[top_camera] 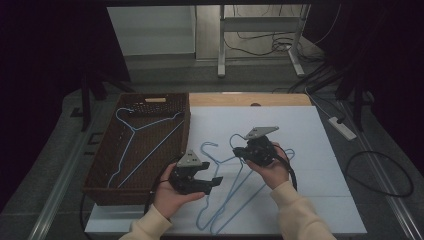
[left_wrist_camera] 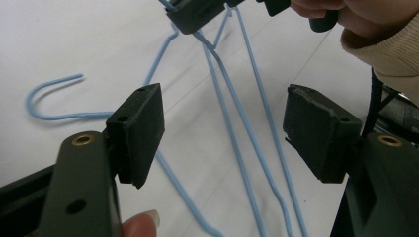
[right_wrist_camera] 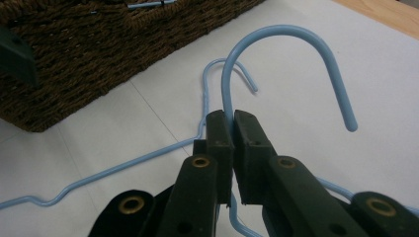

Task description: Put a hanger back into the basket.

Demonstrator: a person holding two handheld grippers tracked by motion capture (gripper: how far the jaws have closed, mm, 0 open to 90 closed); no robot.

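Two pale blue wire coat hangers lie overlapping on the white foam-board surface (top_camera: 310, 150), in its near half just right of the basket, their hooks pointing toward the far edge and their triangular bodies toward the near edge. The right gripper (top_camera: 248, 150), held in the person's right hand (top_camera: 272, 170), has its jaws pressed together on the neck of the right-hand blue hanger (right_wrist_camera: 296, 37), directly below the curved hook, which rises free above the jaw tips in the right gripper view. The left-hand blue hanger (right_wrist_camera: 217, 79) lies flat on the surface just beyond, its smaller hook close to the gripped one and one of its shoulder wires running away toward the near-left. The left gripper (left_wrist_camera: 225, 126), held in the person's left hand (top_camera: 170, 192), has its jaws standing wide apart with nothing clamped; in the left gripper view the long wires of both hangers pass on the surface between and beyond the two pads (left_wrist_camera: 318, 131), not touched by them. A dark brown woven rectangular basket (top_camera: 100, 165) occupies the left edge of the surface, and a third pale blue wire hanger (top_camera: 132, 135) rests inside it, its hook toward the far-left corner.
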